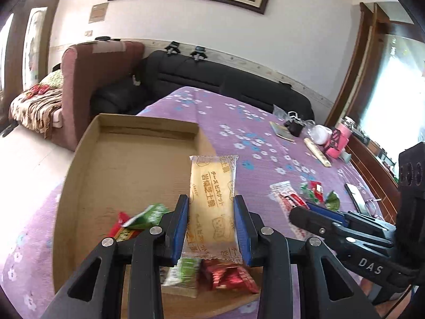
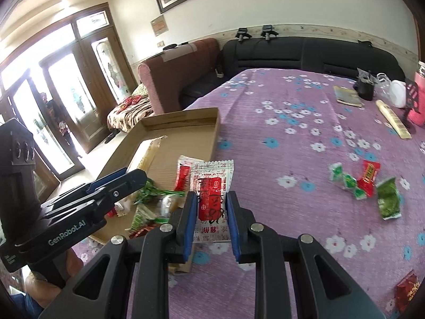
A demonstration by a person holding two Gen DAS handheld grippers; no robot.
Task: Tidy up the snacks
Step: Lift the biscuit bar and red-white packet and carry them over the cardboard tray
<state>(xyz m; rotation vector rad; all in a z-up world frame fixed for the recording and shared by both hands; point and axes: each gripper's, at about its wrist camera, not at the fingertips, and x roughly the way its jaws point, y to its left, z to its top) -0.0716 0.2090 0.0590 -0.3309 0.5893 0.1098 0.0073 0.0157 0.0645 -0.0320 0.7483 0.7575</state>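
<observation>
Two claws, each pinching a snack, hung at a cardboard box during a tidy-up.

The left claw (image 1: 211, 222) pinched a yellow biscuit packet (image 1: 212, 204) by its long edges, holding it lengthwise over the cardboard box (image 1: 127, 164), apparently so it could drop in beside the green and red wrappers (image 1: 138, 222) lying low in the frame. The right claw (image 2: 211, 220), in the lower middle of its view, gripped a white-and-red sachet (image 2: 211, 196) by its sides near the box's right wall, seemingly next to go in. Loose sweets (image 2: 364, 186) lay on the flowered purple surface (image 2: 292, 122) at mid-right, well apart from the box, likely awaiting collection.
</observation>
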